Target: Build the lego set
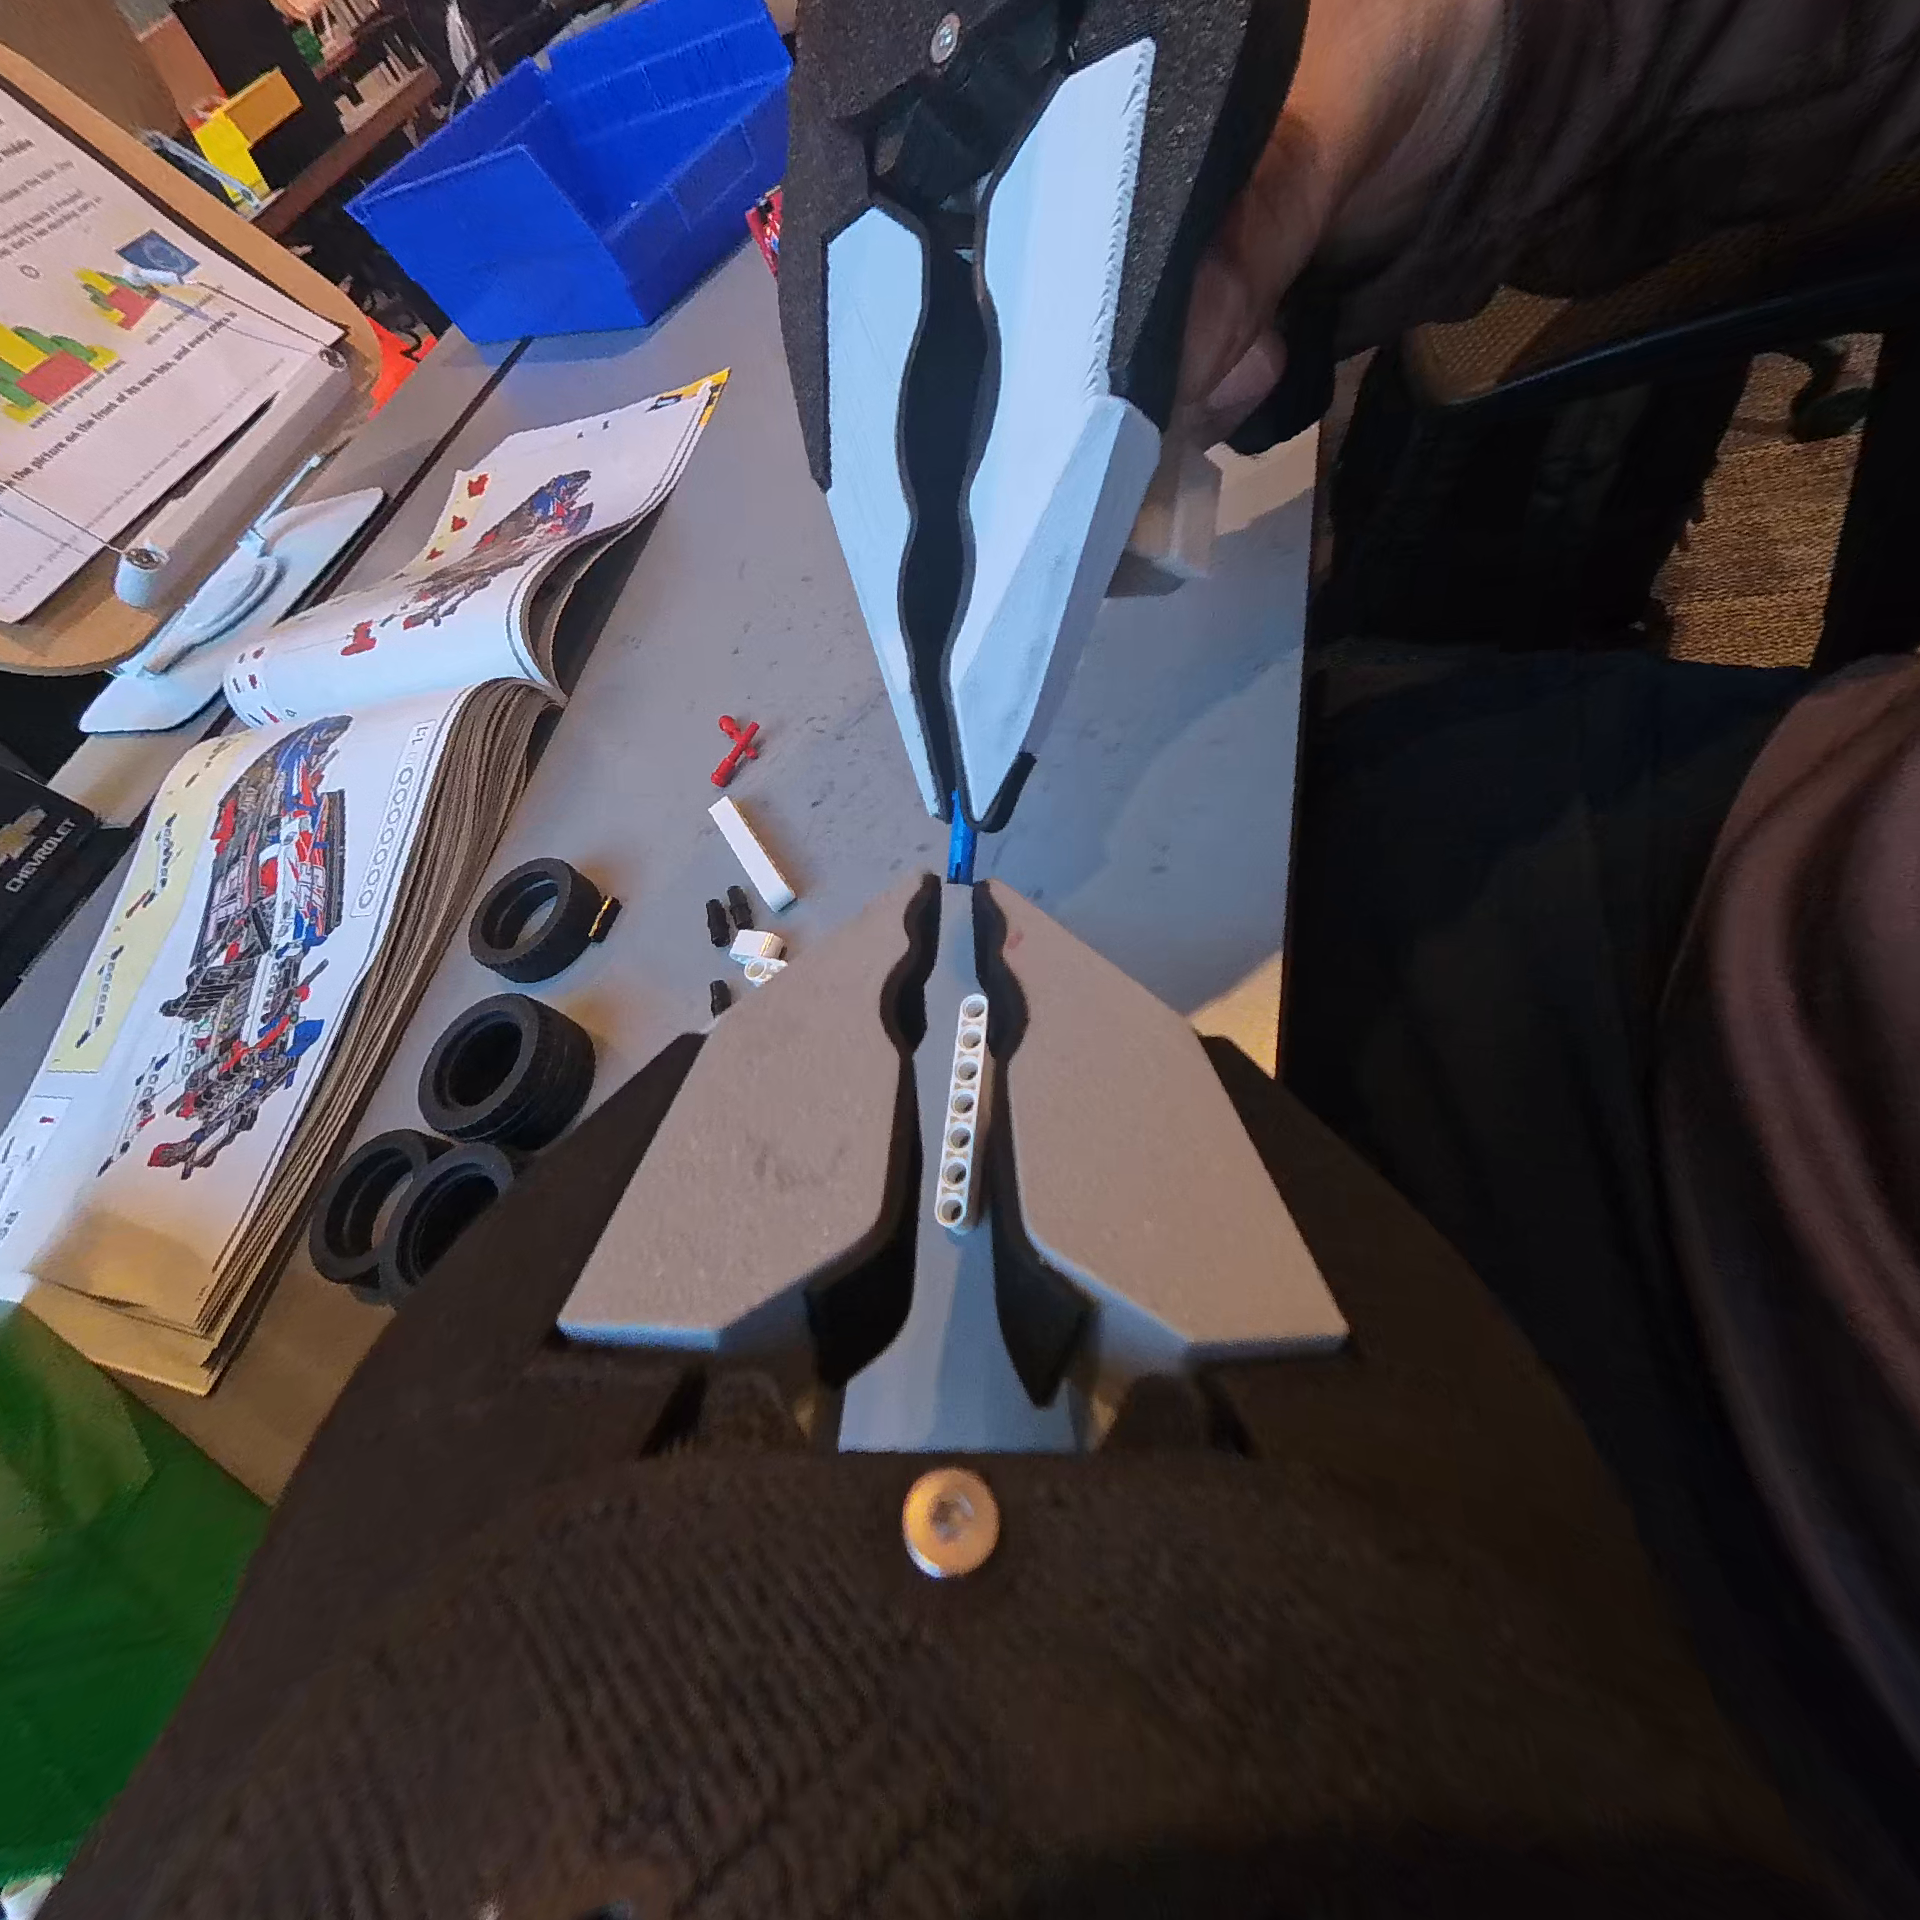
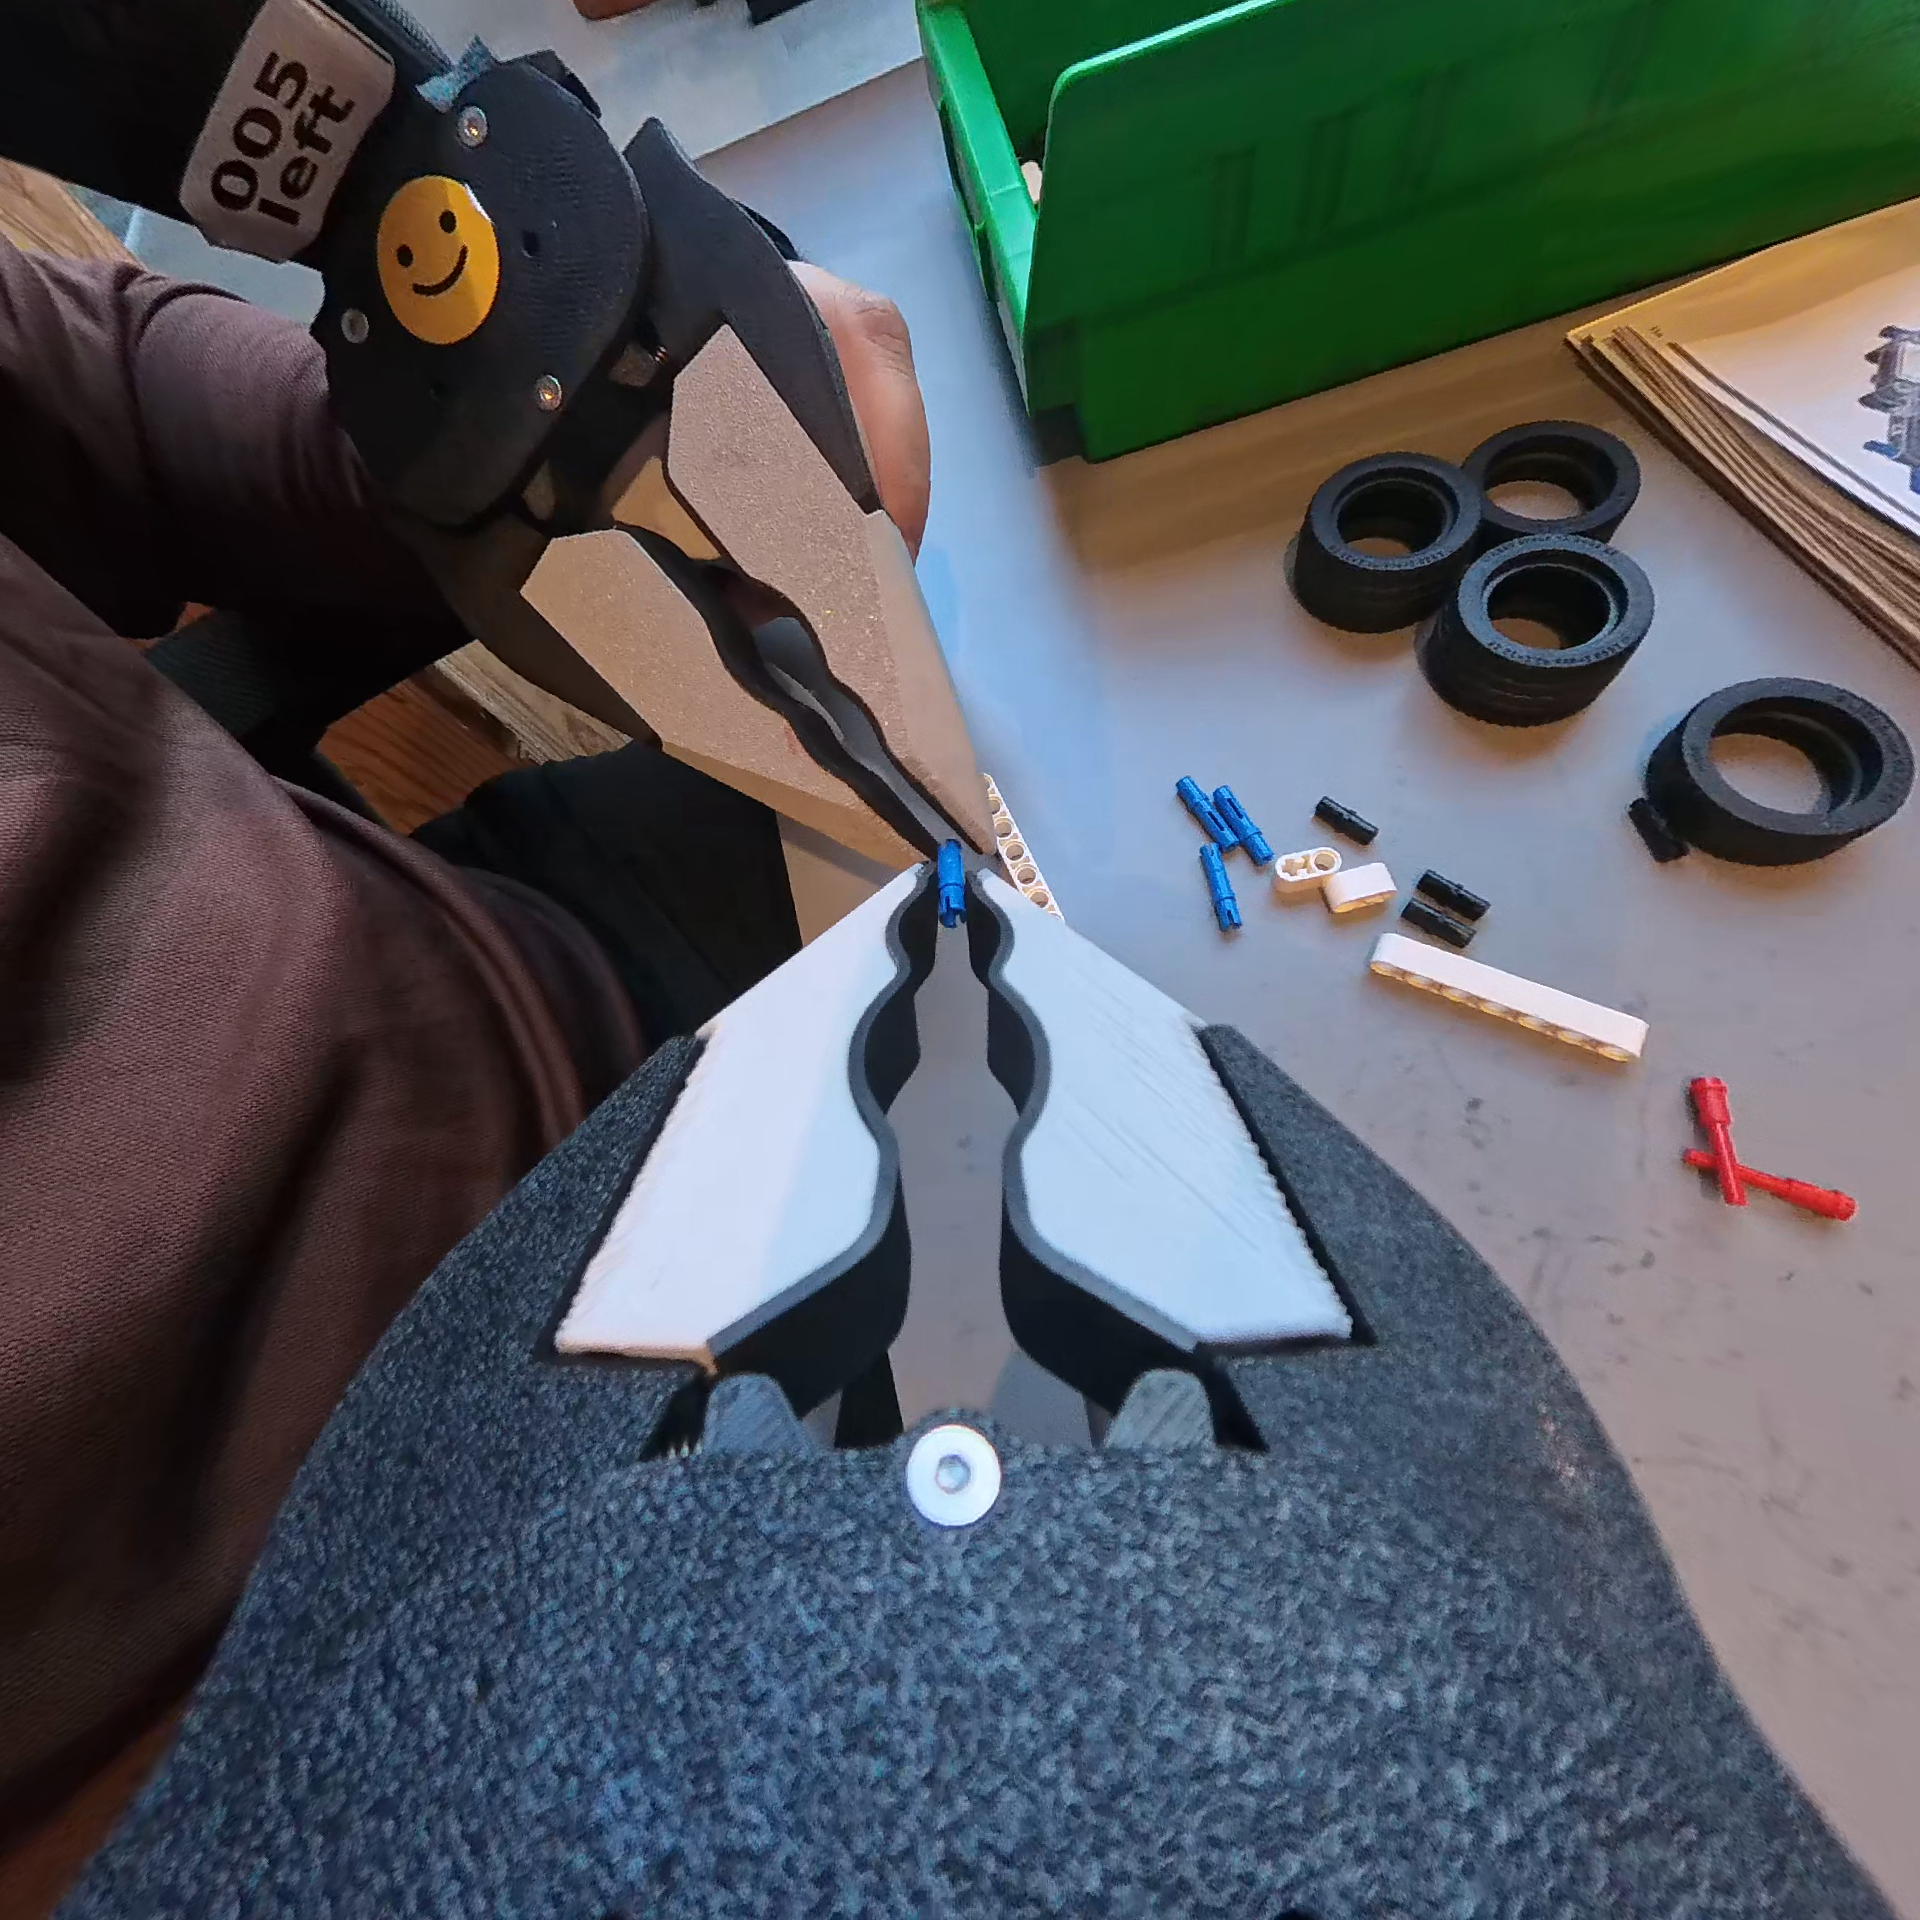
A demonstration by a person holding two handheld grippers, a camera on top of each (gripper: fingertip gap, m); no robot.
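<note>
The grey table [image 2: 1195, 644] carries nearly the whole set as loose stock, so I judge the build to be at its very start.

Largest items first. A green bin [image 2: 1351, 208] fills the upper right of the right wrist view, and a blue bin [image 1: 582, 187] sits at the upper centre of the left wrist view. The open instruction booklet [image 1: 260, 935] lies at the left of that view, showing a car; no part of such a car stands assembled anywhere in view.

4 black tyres [image 2: 1538, 634] lie unmounted at the right of the right wrist view, 3 clustered and 1 apart. A long white beam [image 2: 1507, 1010] rests below them, untouched.

The left gripper [image 1: 961, 894] has its jaws drawn narrow around a white holed beam [image 1: 966, 1112], held off the table at frame centre. The right gripper [image 2: 951, 883] is pinched onto a blue pin [image 2: 949, 896], tip to tip with the left one. Whether the pin has entered a hole, I cannot tell.

Small stock remaining: 3 blue pins [image 2: 1221, 842], 2 short white connectors [image 2: 1335, 876], 3 black pins [image 2: 1439, 904] and 2 crossed red pieces [image 2: 1756, 1164] at lower right.
</note>
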